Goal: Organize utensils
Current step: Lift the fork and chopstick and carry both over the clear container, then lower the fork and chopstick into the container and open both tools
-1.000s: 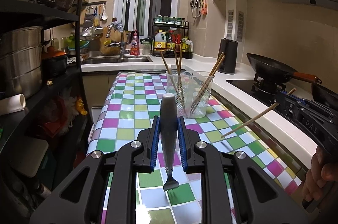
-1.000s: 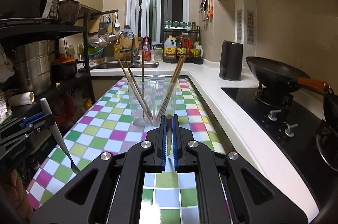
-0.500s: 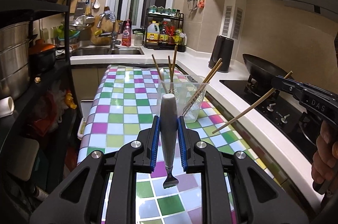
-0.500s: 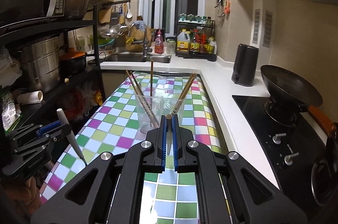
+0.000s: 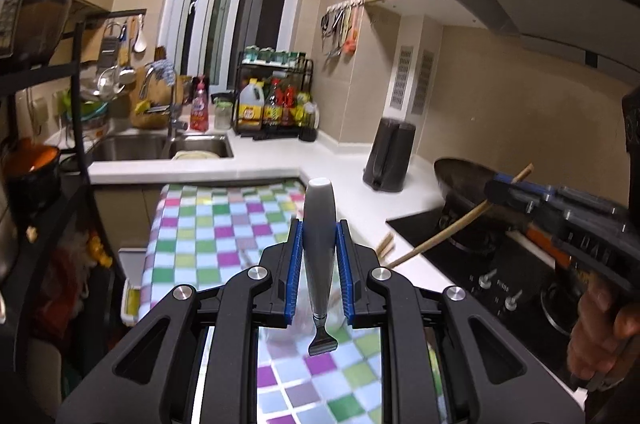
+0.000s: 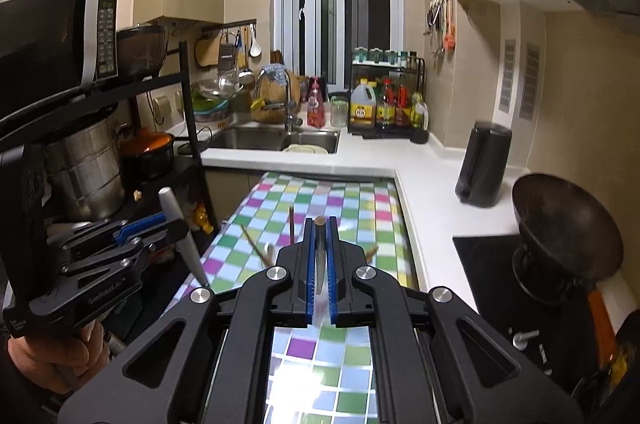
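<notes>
The left tongs (image 5: pixel 319 256) pinch a fork (image 5: pixel 319 236) by its thick grey handle, which stands up between the 2 blue pads with its rounded end topmost; below the pads the handle narrows to a metal neck, and only the root of the head shows, the tines cut off by blur and angle. In the right wrist view the same fork (image 6: pixel 182 232) slants down from the left tongs (image 6: pixel 160 228), near the left edge of the desk (image 5: pixel 208 224) with its checkered cloth of pink, green, white and blue squares.

The right tongs (image 6: pixel 319 256) are pressed onto 1 wooden chopstick (image 6: pixel 319 224), seen end-on as a round brown tip between the pads; its lower length smears into blur. From the left wrist view that chopstick (image 5: pixel 452 232) runs slantwise through the right tongs (image 5: pixel 504 190), over the desk's right edge.

More chopstick tips (image 6: pixel 256 248) poke up behind the right tongs; their holder is hidden by the tongs and motion blur.
</notes>
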`<state>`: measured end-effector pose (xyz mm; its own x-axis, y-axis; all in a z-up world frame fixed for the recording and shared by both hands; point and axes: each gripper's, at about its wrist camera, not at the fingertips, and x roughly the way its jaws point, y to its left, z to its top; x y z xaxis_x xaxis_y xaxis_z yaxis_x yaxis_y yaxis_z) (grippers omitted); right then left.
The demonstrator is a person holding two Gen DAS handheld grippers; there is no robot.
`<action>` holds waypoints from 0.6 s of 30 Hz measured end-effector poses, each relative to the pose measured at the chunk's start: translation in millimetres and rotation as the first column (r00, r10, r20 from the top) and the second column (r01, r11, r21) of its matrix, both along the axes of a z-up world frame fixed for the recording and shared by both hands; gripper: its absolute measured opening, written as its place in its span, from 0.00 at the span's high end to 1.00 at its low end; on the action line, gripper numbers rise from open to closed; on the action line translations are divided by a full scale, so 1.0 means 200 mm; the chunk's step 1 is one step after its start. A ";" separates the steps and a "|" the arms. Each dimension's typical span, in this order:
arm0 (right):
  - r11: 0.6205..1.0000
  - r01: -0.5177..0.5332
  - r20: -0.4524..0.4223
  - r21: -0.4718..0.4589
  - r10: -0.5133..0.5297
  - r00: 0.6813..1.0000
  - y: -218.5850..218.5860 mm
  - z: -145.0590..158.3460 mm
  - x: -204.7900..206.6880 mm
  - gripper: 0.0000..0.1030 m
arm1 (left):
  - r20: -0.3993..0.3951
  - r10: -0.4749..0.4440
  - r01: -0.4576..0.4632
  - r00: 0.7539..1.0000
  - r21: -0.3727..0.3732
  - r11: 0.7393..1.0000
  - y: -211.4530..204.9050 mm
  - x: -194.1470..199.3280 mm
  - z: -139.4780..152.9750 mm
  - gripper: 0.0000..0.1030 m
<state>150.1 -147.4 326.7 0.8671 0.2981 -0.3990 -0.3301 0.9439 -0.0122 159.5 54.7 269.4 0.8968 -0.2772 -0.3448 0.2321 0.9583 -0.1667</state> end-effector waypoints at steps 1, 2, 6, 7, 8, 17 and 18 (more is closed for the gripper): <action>1.000 0.002 -0.002 0.002 -0.002 1.000 0.01 0.01 0.04 0.95 | 0.004 0.000 0.000 1.000 -0.008 1.000 -0.01 0.06 0.03 0.84; 1.000 0.006 -0.007 0.004 -0.006 1.000 0.01 0.02 0.08 0.95 | 0.005 0.003 -0.003 1.000 -0.011 1.000 -0.01 0.10 0.05 0.84; 1.000 0.016 -0.052 0.010 -0.016 0.999 0.04 -0.03 0.26 0.95 | -0.011 0.004 -0.004 1.000 -0.002 1.000 -0.06 0.31 0.04 0.84; 1.000 0.018 -0.064 0.009 -0.018 0.998 0.04 -0.05 0.30 0.95 | -0.021 0.003 -0.003 1.000 0.005 1.000 -0.08 0.36 0.02 0.84; 1.000 0.022 -0.074 0.004 -0.021 0.997 0.05 -0.07 0.33 0.95 | -0.030 0.000 0.000 1.000 0.008 1.000 -0.08 0.40 0.00 0.84; 0.999 0.037 -0.159 -0.012 -0.038 0.987 0.05 -0.28 0.53 0.95 | -0.116 0.008 0.006 0.993 0.113 0.994 -0.19 0.65 -0.26 0.83; 0.999 0.035 -0.164 -0.011 -0.037 0.986 0.06 -0.29 0.54 0.95 | -0.118 0.010 0.004 0.993 0.124 0.992 -0.19 0.66 -0.28 0.83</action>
<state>258.7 -136.1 268.4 0.7997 0.2639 -0.5393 -0.2941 0.9553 0.0314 292.0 17.1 213.6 0.8487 -0.2233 -0.4795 0.2151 0.9739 -0.0728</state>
